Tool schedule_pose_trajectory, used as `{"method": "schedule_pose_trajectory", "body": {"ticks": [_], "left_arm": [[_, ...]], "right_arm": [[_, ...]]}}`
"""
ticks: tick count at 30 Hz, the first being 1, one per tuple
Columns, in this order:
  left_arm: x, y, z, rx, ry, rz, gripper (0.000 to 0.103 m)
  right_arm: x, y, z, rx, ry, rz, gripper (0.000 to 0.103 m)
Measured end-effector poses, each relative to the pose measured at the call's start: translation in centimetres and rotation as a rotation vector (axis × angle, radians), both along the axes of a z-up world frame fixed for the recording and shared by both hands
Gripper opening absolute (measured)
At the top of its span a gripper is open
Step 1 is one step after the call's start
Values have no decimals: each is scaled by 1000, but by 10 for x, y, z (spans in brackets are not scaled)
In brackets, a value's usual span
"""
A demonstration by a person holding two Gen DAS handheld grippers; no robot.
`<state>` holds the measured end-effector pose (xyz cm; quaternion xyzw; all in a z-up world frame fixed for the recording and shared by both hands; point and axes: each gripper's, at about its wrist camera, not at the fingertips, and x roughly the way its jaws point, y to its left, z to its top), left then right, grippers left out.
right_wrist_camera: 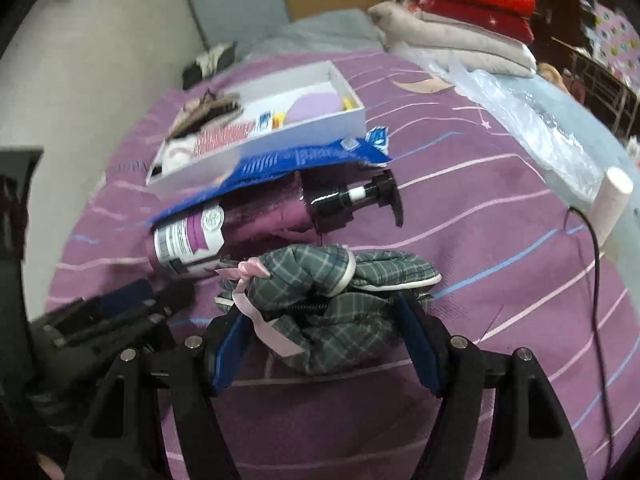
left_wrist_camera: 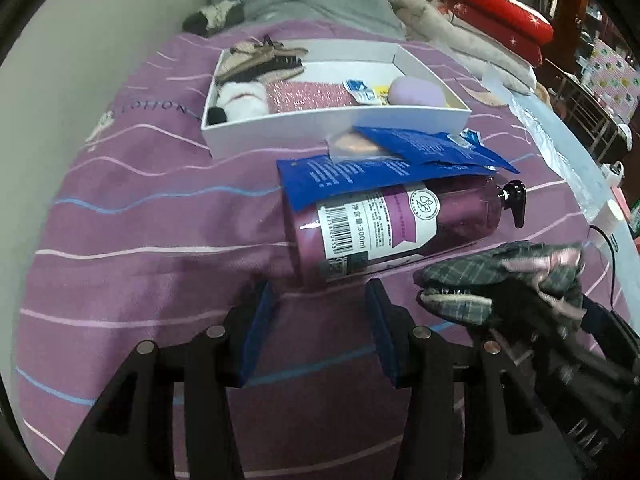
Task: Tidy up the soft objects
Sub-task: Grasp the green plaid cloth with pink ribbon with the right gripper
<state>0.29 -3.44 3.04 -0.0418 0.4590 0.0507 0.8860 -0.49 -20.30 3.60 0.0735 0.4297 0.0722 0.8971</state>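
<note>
A green plaid fabric hair clip (right_wrist_camera: 320, 272) with a pink ribbon lies on the purple bedspread (right_wrist_camera: 480, 240). My right gripper (right_wrist_camera: 322, 312) stands open around its near part, one blue pad on each side. The same clip (left_wrist_camera: 500, 276) shows at the right of the left wrist view, in front of the right gripper (left_wrist_camera: 560, 340). My left gripper (left_wrist_camera: 320, 292) is open and empty, just short of the base of a purple pump bottle (left_wrist_camera: 400, 224). Beyond it stands a white box (left_wrist_camera: 340, 120) holding a beige bow clip (left_wrist_camera: 256, 60), a white fluffy piece (left_wrist_camera: 244, 100) and a lilac puff (left_wrist_camera: 416, 92).
Blue packets (left_wrist_camera: 360, 172) lie across the bottle and against the box's front wall. Red and grey cushions (right_wrist_camera: 460, 12) are stacked at the back right. Crinkled plastic (right_wrist_camera: 540, 128), a white tube (right_wrist_camera: 612, 204) and a black cable (right_wrist_camera: 596, 280) line the right edge. A wall borders the left.
</note>
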Motion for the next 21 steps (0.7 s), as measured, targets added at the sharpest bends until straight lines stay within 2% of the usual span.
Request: {"method": "schedule_pose_trajectory", "body": {"ticks": [1,4,11,14,17,19,21], "left_arm": [[-1,1,-1,5,-7,13,50],[0,6,-4,2,-18,55,50],[-1,12,-8,-96,-44,57,50],[1,10,-9,-113,-41,47,50],[1,10,-10,-119,-41,44,50],[1,11,-10,-128,-43,43,50],[1,12,-10,-135,-44,42,50]], "right_arm": [[2,-3,-1,10,6,-18,79],[4,-8,-4,40,0,-43,79],[3,-5,-2,50,-40,-35,77],[-1,-5,2,50,-64,-33,71],[-5,-5,7,60,-97,-24,61],[-6,-4,8,63,-102,-8,52],[-4,-2,6,59,-86,5,49]]}}
